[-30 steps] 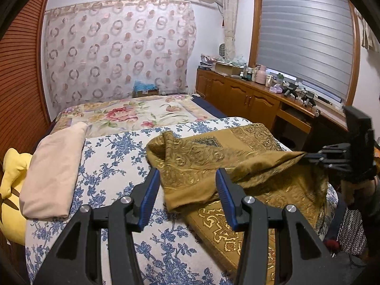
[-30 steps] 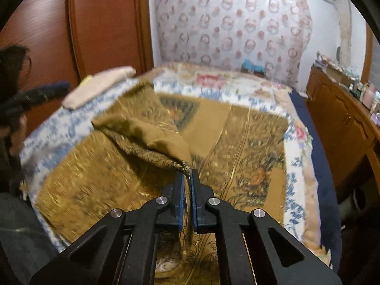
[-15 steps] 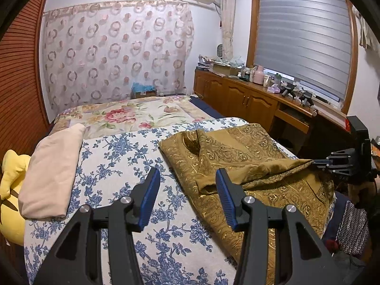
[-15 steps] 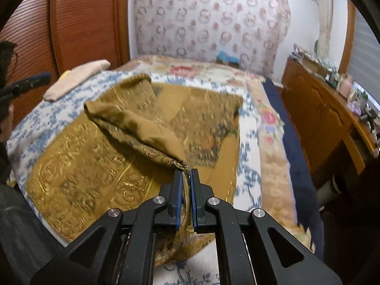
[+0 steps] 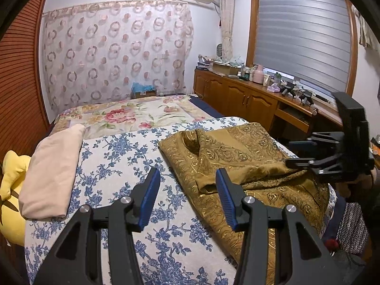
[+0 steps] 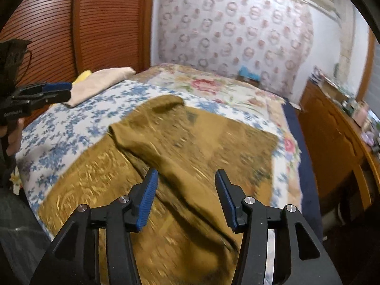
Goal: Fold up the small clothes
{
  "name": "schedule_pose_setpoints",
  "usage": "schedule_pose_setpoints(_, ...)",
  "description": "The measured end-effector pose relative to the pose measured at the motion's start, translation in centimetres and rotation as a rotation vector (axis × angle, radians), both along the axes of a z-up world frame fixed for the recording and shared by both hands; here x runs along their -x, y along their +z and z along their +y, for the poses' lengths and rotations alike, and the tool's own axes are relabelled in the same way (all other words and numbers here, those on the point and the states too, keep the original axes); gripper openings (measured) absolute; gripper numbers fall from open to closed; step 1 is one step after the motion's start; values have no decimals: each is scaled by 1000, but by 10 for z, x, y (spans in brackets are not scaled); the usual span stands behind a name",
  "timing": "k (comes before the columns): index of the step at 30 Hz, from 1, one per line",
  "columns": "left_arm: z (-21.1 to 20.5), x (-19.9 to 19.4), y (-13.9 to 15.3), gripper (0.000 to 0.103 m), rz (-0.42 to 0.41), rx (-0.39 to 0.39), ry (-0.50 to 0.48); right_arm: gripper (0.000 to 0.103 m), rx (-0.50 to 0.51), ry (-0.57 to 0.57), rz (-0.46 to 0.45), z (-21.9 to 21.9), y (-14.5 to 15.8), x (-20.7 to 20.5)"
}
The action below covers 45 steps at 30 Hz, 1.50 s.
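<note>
Gold brocade garment (image 6: 190, 147) folded on bed, beneath right tool (image 6: 185, 190), both tools wide.

the bed (image 5: 147, 218) has a white cover with blue flowers on the near part. farther back lies a cream quilt (image 5: 133, 116) with big pink flowers. a gold cloth (image 5: 239, 161) with curly patterns lies on the right side of the bed, and one part of it is folded over itself. its near edge hangs off the bed. on the left side lies a folded pink cloth (image 5: 52, 171). a yellow pillow (image 5: 11, 190) sits just beside it at the bed's left edge, touching it.
</note>
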State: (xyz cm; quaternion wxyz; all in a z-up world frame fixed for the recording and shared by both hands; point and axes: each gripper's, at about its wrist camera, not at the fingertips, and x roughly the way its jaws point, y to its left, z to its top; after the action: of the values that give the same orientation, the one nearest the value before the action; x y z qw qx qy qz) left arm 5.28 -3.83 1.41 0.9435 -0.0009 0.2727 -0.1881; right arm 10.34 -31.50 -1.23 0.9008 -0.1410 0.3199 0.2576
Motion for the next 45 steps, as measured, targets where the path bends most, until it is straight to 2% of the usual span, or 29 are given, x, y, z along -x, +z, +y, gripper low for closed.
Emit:
schedule_pose_setpoints(6,3,0,-2,48,5,4,12,51,-9,101,83,48,-13,-35)
schedule_pose_setpoints(15,7,-2,-14,48,31,10,18,51,77,232,163,99,-40,-40)
schedule_pose_setpoints(18,8,-2,-16,47,38,8,17,51,124,229,168,106,-51,-44)
schedule_pose_setpoints(21,7,-2,-17,47,43,9,16,51,114,209,174,101,-54,-52)
schedule_pose_setpoints(23,7,-2,-18,47,48,9,14,44,101,199,181,98,-55,-57)
schedule_pose_setpoints(24,6,-2,-19,47,50,8,13,33,89,201,189,94,-55,-59)
schedule_pose_setpoints(25,6,-2,-19,47,51,7,12,14,86,201,186,93,-55,-60)
schedule_pose_setpoints(28,5,-1,-20,47,55,5,7,9,62,152,174,80,-44,-67)
schedule_pose_setpoints(33,1,-1,-22,48,60,0,-2,8,-45,-7,45,31,5,-85)
schedule_pose_setpoints(37,-2,-2,-24,47,69,-2,-15,8,-44,-141,-16,-8,27,-110)
schedule_pose_setpoints(40,-6,-2,-26,48,74,-8,-25,8,-33,-247,2,-35,26,-137)
schedule_pose_setpoints(45,-9,-3,-30,48,86,-12,-38,8,5,-383,78,-58,5,-171)
